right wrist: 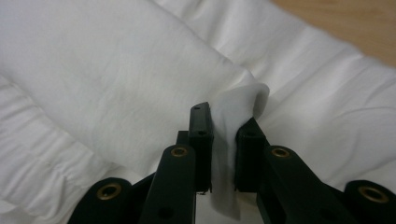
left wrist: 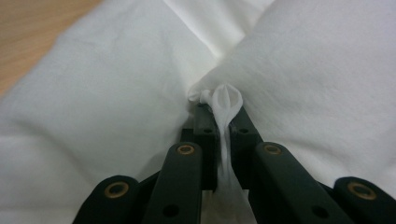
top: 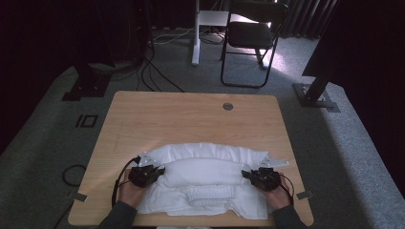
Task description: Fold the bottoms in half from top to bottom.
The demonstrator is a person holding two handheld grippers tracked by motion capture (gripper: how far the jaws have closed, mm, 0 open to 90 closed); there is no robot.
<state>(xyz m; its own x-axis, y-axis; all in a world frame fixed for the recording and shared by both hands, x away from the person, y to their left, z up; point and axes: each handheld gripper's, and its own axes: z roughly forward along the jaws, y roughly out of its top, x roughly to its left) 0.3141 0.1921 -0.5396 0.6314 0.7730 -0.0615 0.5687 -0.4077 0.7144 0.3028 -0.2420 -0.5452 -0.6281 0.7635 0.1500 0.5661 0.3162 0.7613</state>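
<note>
On the near half of the wooden surface (top: 191,117) lies a white garment (top: 203,183), spread wide from left to right and folded over itself, with a ribbed band visible near the front edge. Its near edge reaches almost to the front edge of the surface.

At the left side of the garment, the left gripper (top: 157,170) is held by a hand coming from the bottom of the high view. Its fingers (left wrist: 204,122) are almost fully closed and they pinch a thin fold of the white cloth; in the left gripper view this fold stands up between them and bunches just above their tips.

At the right side, the right gripper (top: 247,174) is held in the same way by the other hand. Its fingers (right wrist: 201,122) are also nearly closed, with a slightly thicker strip of cloth pressed between them, and the cloth curls over the tip of one finger.

Both grippers are low, close to the surface, and well apart from each other, with the folded middle part of the garment between them. Behind the surface, a black chair (top: 253,33) stands on the grey carpet.
</note>
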